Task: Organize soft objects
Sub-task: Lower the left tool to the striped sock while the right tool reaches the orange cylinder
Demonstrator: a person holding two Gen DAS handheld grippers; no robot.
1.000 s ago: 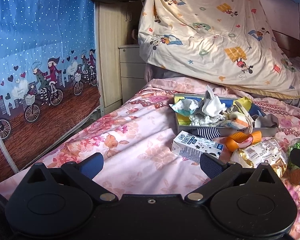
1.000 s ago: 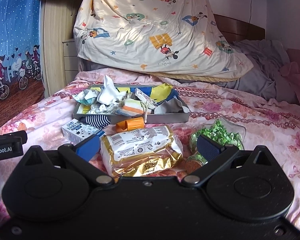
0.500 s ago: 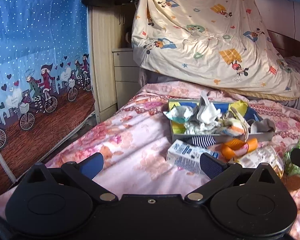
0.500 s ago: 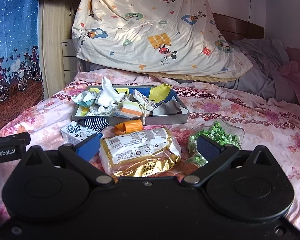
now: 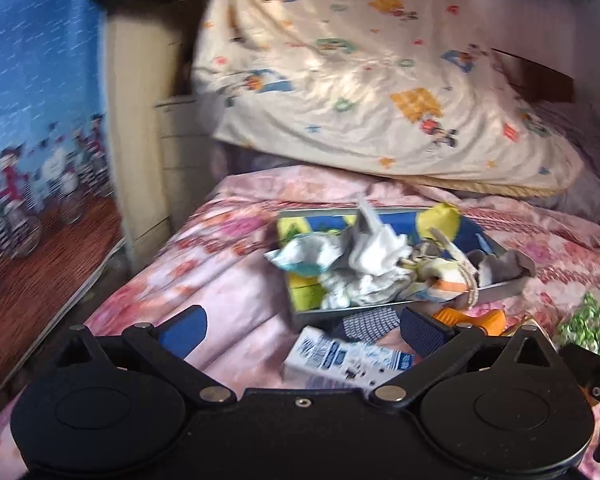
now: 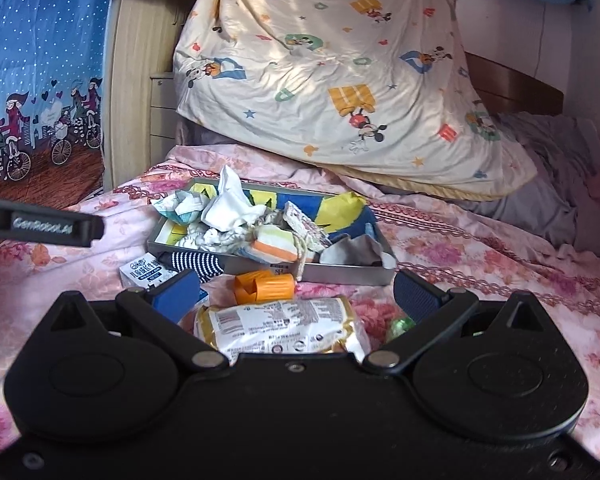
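**Approach step, nothing gripped yet**

Left wrist view: blurred. Left claw (image 5: 302,322) spread wide, empty, above the bed (image 5: 228,320), facing the tray (image 5: 500,289) heaped with soft items (image 5: 364,264); milk carton (image 5: 340,360) lies between the fingers.

Right wrist view: right claw (image 6: 296,288) wide open, empty, over the snack bag (image 6: 280,320). Striped sock (image 6: 196,262) hangs over the tray's near edge. Next, probably: pick one cloth, close on it.

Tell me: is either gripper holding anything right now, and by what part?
Nothing is held. The left gripper and right gripper are both open, with only the bed between their fingers.
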